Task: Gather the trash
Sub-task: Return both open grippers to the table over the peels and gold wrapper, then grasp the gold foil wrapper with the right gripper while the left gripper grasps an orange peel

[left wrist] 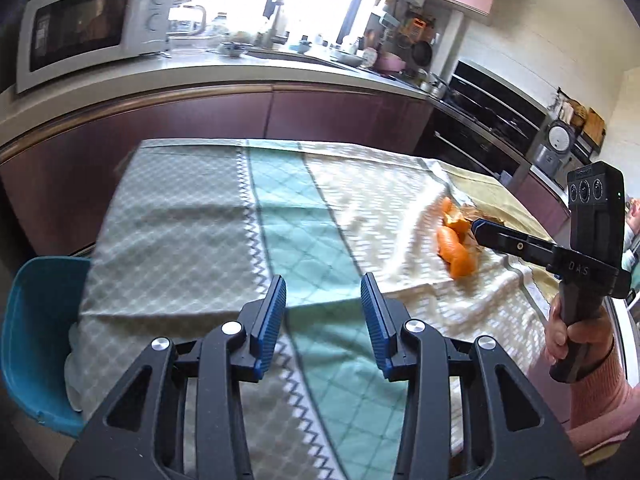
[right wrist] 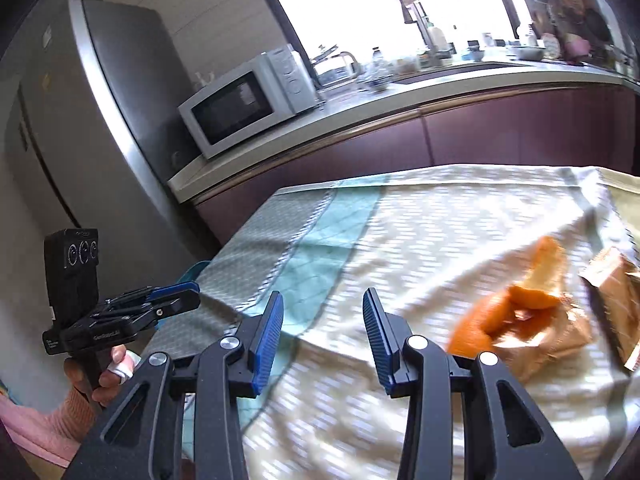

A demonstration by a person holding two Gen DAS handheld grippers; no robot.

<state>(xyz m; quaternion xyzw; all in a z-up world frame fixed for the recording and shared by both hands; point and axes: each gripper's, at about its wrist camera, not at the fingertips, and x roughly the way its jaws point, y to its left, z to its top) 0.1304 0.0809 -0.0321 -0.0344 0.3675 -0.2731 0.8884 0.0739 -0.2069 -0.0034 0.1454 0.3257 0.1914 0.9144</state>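
I have two grippers in view, one in each of the person's hands. The left gripper (left wrist: 323, 312) hangs over the green stripe of the cloth with its two blue fingers (left wrist: 272, 308) parted and nothing between them; I see only cloth in the gap. The right gripper (right wrist: 323, 330) is the same: two fingers (right wrist: 269, 330) apart, empty, above the pale part of the cloth. No earlier picture is on my screen, so I speak only of how they stand. From the left wrist view I see the right gripper's tip just beside the trash, and the right hand (left wrist: 576, 332) around its handle with a pink sleeve (left wrist: 600, 396) below; whether the tip touches the peel I cannot tell. The trash lies together on the desk (left wrist: 192, 208), toward its right side: orange peel (right wrist: 516, 312), at least two pieces as far as the blur lets me count, and one crumpled brown wrapper (right wrist: 560, 336) touching it, with a second brownish packet (right wrist: 616, 280) just beside. One patterned tablecloth (right wrist: 440, 216) covers the desk. I count one blue chair (left wrist: 36, 336) at the desk's left edge, one white microwave (right wrist: 248, 104) on the kitchen worktop behind, and one grey fridge (right wrist: 104, 112).
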